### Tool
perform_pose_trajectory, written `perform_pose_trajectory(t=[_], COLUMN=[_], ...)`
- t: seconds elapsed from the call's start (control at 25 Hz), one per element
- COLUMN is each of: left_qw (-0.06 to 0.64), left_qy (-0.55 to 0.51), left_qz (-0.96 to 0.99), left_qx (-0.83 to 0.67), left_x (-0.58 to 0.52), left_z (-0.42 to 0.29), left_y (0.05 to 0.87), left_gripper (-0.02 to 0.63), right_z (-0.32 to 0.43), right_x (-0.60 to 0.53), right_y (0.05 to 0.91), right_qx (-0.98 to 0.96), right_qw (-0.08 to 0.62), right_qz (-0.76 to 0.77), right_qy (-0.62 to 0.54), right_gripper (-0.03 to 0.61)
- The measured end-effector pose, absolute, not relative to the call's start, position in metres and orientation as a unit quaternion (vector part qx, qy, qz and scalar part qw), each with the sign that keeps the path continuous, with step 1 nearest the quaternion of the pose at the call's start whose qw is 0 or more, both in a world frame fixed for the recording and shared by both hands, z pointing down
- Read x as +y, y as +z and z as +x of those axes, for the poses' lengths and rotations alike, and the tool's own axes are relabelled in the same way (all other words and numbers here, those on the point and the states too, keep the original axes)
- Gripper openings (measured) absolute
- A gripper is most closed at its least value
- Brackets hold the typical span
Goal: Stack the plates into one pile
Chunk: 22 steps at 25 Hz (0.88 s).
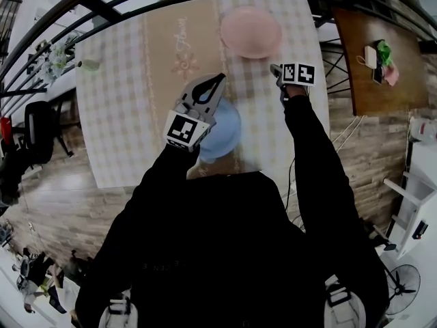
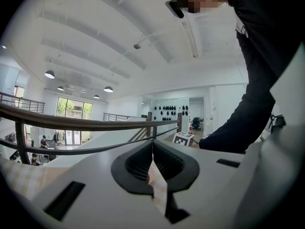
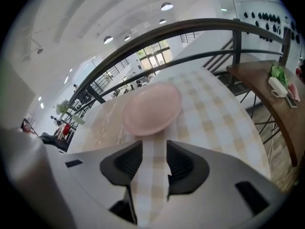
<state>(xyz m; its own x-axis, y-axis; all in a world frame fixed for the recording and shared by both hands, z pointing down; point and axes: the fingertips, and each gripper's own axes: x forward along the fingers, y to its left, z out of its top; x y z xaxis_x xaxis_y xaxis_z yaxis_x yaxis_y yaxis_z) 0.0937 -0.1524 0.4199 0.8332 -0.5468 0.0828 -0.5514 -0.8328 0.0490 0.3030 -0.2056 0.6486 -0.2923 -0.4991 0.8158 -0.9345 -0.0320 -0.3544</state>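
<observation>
A pink plate (image 1: 250, 33) sits at the far end of the checked tablecloth (image 1: 116, 115). The right gripper view has the same pink plate (image 3: 152, 108) just beyond the jaws. My right gripper (image 1: 277, 72) hovers near the plate's near right rim, tilted downward. Its jaws (image 3: 153, 145) stand open with only cloth between them. A blue plate (image 1: 229, 125) lies at the table's near edge, partly hidden under my left gripper (image 1: 217, 82). That left gripper (image 2: 152, 144) points level above it, jaws shut tip to tip, holding nothing.
A curved black railing (image 1: 102, 9) runs behind the table. A wooden side table (image 1: 369, 67) with small items stands at the right. A small plant (image 1: 87, 65) rests at the table's left edge, and a black chair (image 1: 39, 132) stands left of the table.
</observation>
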Motion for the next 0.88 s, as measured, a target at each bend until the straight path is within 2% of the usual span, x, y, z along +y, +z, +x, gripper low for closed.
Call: perform_pose_trajectory(t=[0.4,0.68,0.88], left_qw=[0.040,0.059,0.059], left_qy=[0.034,0.037,0.041], left_qz=[0.960,0.959,0.960], left_qx=[-0.274,-0.274,-0.270], left_x=[-0.191,-0.209,-0.223], left_z=[0.125,0.132,0.138], left_y=[0.434,0.448,0.461], left_gripper=[0.020,0.020,0.020], right_z=[0.348,0.363,0.370], right_x=[-0.285,-0.327,-0.346], right_y=[0.652,0.667,0.677], right_qx=[-0.656,-0.667,-0.668], right_qw=[0.215,0.226,0.233], right_qz=[0.623,0.630,0.642], right_qy=[0.368,0.327,0.296], right_gripper=[0.135,0.194,0.199])
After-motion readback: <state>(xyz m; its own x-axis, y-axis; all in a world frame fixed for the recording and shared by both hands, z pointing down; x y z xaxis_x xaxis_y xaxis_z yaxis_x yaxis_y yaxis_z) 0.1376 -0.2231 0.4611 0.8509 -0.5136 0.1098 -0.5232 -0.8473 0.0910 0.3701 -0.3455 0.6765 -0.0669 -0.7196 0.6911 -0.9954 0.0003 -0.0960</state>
